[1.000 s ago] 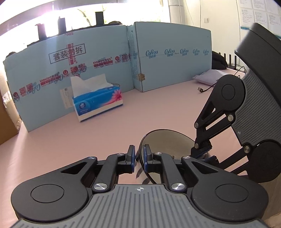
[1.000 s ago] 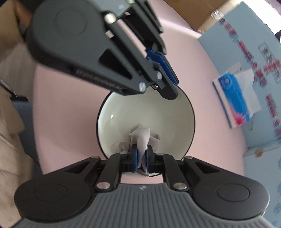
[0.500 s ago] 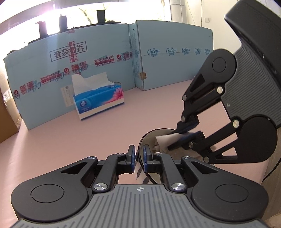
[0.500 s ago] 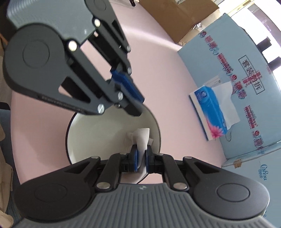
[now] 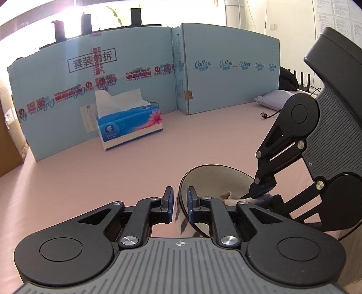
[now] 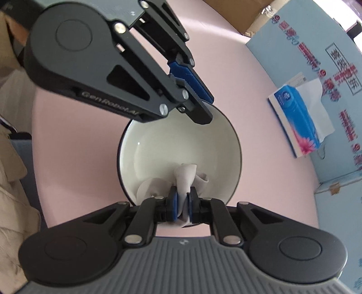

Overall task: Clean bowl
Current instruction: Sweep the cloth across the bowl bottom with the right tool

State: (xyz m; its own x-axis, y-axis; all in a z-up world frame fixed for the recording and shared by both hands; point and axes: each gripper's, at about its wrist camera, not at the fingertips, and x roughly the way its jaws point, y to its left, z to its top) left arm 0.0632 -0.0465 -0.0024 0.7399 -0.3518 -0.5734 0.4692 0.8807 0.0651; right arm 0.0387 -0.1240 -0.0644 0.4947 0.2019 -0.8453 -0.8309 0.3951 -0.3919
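Left gripper point(image 5: 179, 201) pinches the rim of the white, dark-edged ceramic bowl point(image 6: 158, 147) on the pink table point(image 5: 113, 169); right gripper point(image 6: 182, 204) clamps a crumpled white tissue point(image 6: 186, 176) inside. Wiping should press lightly, circling the wall.

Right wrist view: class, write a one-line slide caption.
Right claw wipes the white bowl with a crumpled tissue while the left claw grips its rim.

Strong daylight floods in from the top left of the left wrist view, blowing out the window point(image 5: 74, 15) to white and washing the upper edge of the blue cardboard panel point(image 5: 101, 74). Both views bend straight lines at their edges. The pink tabletop point(image 6: 260, 95) is evenly lit with soft shadows, and the printed lettering at the right wrist view's far right is blurred.
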